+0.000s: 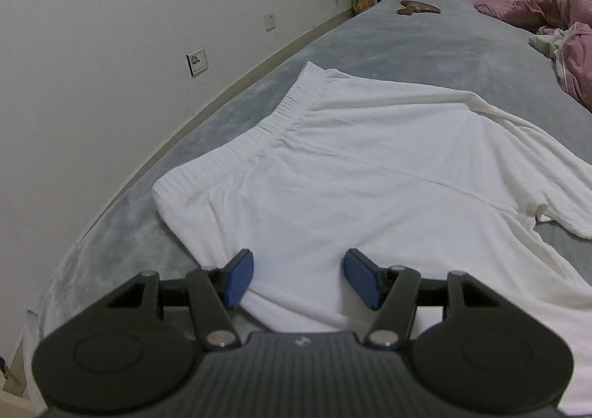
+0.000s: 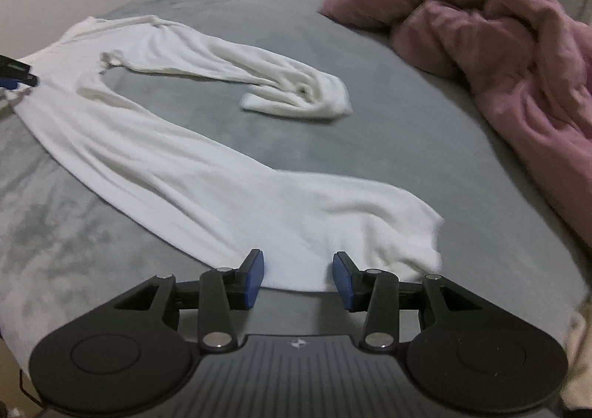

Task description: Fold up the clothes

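Observation:
White trousers [image 1: 351,173] lie spread on a grey bed, the ribbed waistband [image 1: 281,110] toward the wall. My left gripper [image 1: 299,279] is open, its blue pads straddling the near edge of the hip area with cloth between them. In the right wrist view one trouser leg [image 2: 207,181] runs toward me and the other leg [image 2: 259,81] lies bunched farther back. My right gripper [image 2: 299,279] is open at the cuff of the near leg, whose hem lies between its pads. The left gripper's tip [image 2: 18,75] shows at the left edge.
A pink quilt [image 2: 499,59] is heaped on the bed's right side. A small brown object [image 1: 418,7] lies at the far end of the grey bedsheet [image 2: 388,140]. A white wall [image 1: 129,29] with sockets runs along the bed's left edge.

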`<state>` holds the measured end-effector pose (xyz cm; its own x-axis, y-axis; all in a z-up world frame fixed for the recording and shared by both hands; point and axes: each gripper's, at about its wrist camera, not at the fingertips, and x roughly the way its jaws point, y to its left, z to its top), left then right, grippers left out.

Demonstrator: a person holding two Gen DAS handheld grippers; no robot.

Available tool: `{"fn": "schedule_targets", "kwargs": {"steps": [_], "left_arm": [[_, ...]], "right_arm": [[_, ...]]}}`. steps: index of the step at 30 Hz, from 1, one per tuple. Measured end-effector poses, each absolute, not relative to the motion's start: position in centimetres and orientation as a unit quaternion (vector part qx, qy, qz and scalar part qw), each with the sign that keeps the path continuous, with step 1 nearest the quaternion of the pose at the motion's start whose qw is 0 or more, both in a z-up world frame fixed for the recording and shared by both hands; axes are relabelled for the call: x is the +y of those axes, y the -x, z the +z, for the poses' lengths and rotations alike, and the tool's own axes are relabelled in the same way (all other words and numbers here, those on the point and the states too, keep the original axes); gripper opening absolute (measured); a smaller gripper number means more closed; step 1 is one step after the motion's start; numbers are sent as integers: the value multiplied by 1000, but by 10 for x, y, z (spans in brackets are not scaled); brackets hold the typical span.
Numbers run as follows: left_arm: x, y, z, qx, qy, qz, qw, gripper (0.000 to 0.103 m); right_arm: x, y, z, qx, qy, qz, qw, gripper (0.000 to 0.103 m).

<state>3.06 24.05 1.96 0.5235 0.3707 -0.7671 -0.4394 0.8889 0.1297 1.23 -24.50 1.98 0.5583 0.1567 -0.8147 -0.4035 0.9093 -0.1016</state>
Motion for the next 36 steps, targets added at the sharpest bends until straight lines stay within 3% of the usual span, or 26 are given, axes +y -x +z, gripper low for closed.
{"fn": "schedule_targets", "kwargs": {"steps": [7, 15, 17, 19, 21, 26, 28, 36], "left_arm": [[243, -27, 22, 430, 46, 231, 871, 57], [244, -29, 22, 432, 51, 231, 870, 57], [243, -29, 22, 432, 47, 231, 871, 57], [243, -28, 22, 431, 46, 229, 871, 57], [244, -27, 23, 431, 47, 228, 872, 57], [245, -27, 22, 431, 49, 227, 872, 57], [245, -27, 22, 431, 49, 226, 872, 57], [247, -26, 22, 432, 53, 222, 872, 57]], "right_arm": [[-283, -9, 25, 457, 100, 106, 877, 44], [-339, -22, 27, 470, -57, 48, 880, 44], [-348, -26, 26, 468, -96, 45, 877, 39], [-349, -29, 24, 470, -112, 43, 875, 26], [-346, -33, 21, 474, -110, 40, 872, 20], [-333, -39, 19, 473, -96, 43, 875, 16], [-331, -41, 17, 470, -91, 40, 877, 3], [-335, -10, 42, 408, -87, -2, 909, 3]]}}
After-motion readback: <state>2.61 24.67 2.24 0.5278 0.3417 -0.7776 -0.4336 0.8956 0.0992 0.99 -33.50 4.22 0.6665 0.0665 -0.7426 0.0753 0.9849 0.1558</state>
